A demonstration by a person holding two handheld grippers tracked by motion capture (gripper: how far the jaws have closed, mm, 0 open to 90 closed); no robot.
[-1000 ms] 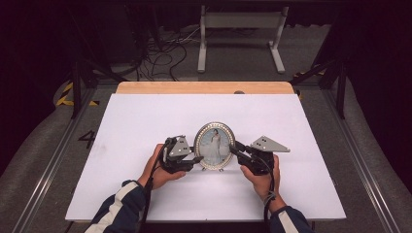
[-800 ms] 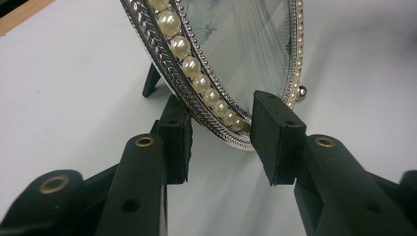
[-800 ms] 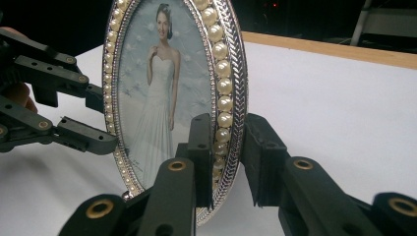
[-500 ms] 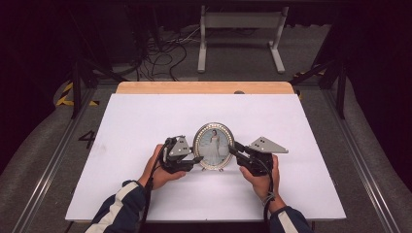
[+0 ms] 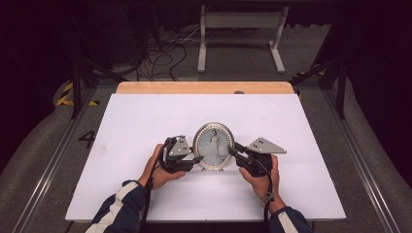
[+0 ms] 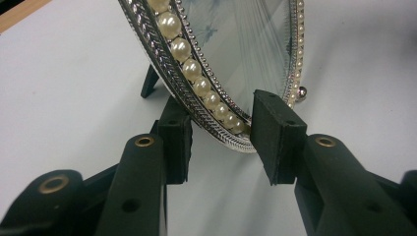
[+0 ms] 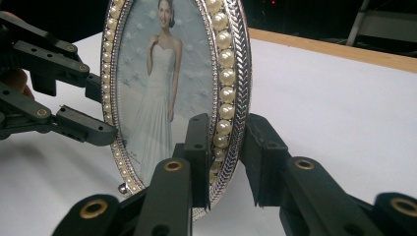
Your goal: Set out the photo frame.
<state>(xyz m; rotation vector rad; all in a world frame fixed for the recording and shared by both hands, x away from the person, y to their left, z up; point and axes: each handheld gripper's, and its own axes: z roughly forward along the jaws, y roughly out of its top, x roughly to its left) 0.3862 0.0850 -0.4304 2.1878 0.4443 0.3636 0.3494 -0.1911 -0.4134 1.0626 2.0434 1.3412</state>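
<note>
Photo frame (image 5: 213, 145): no legible lettering

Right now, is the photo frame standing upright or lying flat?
Upright: the photo frame stands on the table, its rear prop visible, both grippers at its edges.

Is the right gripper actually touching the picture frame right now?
Touching. In the right gripper view, the right gripper has one pad in front and one behind the picture frame's pearl rim, both pressed against it.

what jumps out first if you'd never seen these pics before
An oval picture frame rimmed with pearls stands upright near the middle of the white table, showing a photo of a person in a white dress. The left gripper and right gripper flank it, jaws straddling its lower rim on either side.
</note>
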